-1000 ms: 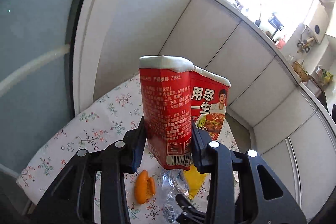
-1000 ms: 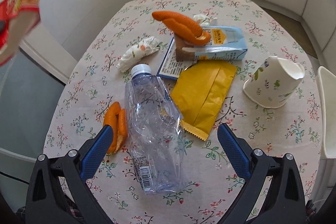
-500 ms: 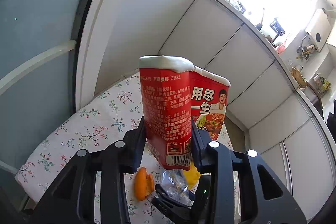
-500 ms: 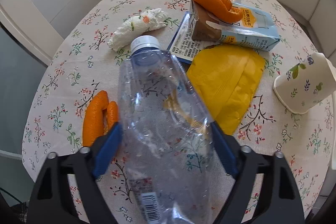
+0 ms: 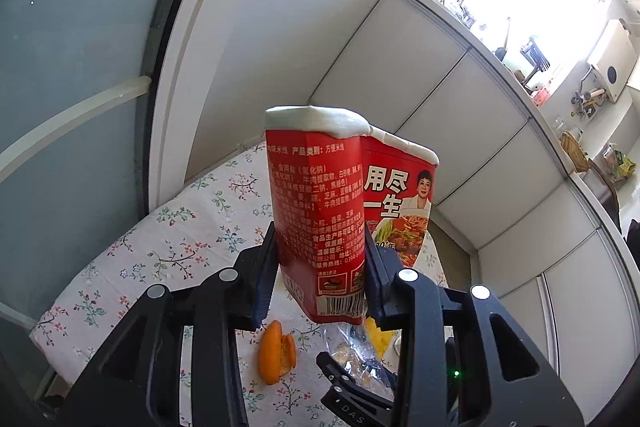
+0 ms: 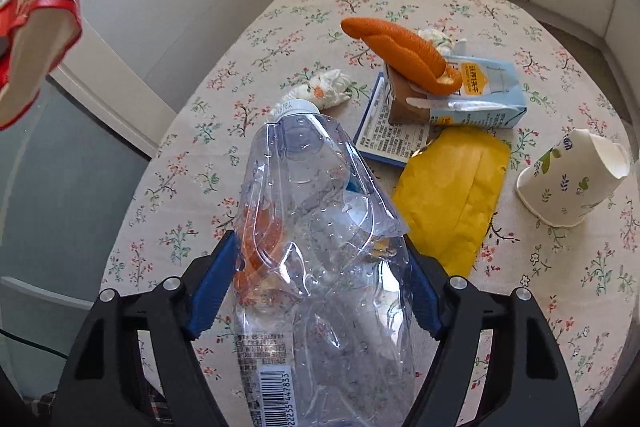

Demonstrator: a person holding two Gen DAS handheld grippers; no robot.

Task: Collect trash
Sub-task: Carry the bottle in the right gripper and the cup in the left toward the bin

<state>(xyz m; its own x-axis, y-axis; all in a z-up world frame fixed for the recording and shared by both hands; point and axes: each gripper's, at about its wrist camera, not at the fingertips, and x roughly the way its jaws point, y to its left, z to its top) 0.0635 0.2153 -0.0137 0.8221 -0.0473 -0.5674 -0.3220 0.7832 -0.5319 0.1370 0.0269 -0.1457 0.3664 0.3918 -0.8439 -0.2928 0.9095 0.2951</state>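
Floral table (image 6: pixel 304 7) cluttered toward far edge; left claw (image 5: pixel 320 267) clamps red carton (image 5: pixel 316 211), right claw (image 6: pixel 320 287) grips bottle (image 6: pixel 320 227).

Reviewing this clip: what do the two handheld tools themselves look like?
Both are black plastic frames with triangular cut-outs and silver screw heads. The left tool has dark navy pads; the right tool has brighter blue pads. No sleeves or hands show.
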